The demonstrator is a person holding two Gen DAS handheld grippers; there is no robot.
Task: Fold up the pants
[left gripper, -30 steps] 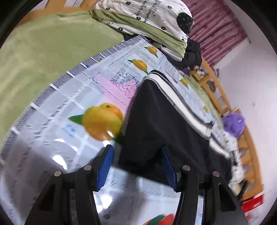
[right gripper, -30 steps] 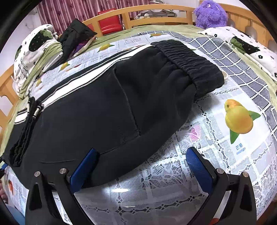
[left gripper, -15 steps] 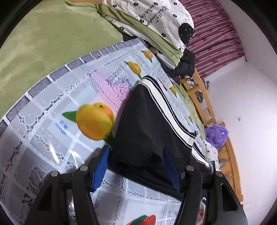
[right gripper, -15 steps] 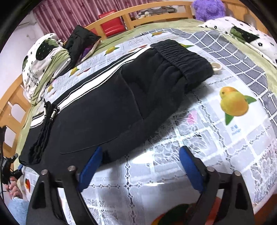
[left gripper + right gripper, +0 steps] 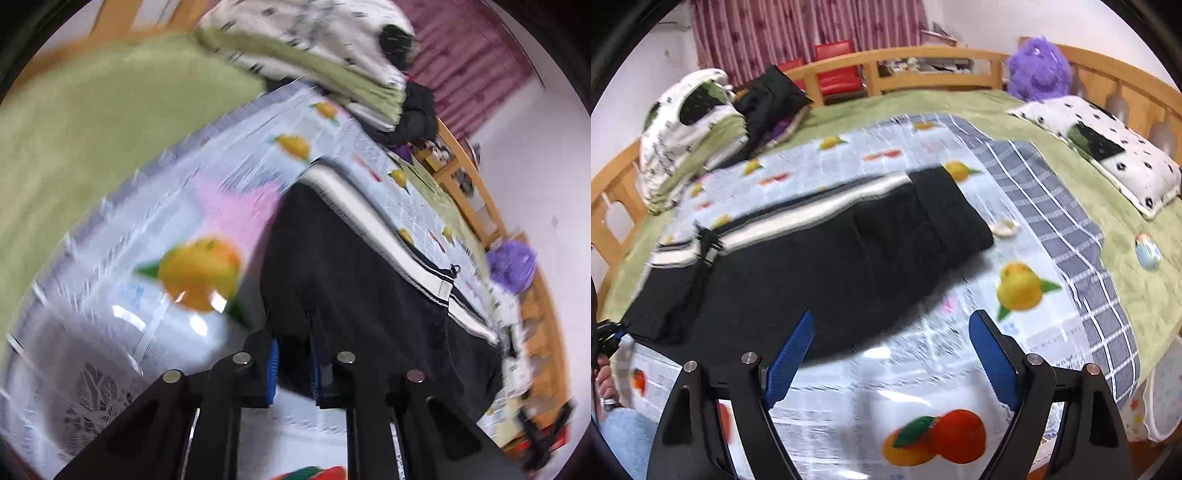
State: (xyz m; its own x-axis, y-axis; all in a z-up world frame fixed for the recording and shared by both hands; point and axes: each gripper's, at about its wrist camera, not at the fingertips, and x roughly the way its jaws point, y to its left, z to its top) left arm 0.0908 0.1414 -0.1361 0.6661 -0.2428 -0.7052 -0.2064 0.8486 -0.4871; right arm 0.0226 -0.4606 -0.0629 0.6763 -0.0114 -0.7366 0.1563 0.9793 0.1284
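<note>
The bed (image 5: 960,107) carries a fruit-print cloth (image 5: 1015,332), and on it the black pants (image 5: 831,258) lie lengthwise, seemingly folded leg over leg, white side stripe along the far edge and waistband toward the pillow (image 5: 1108,147). Crosswise folds look not yet made. The left claw (image 5: 293,363) is nearly closed, pinching the near hem of the pants. The right claw (image 5: 890,354) gapes wide over the near edge, holding nothing.
</note>
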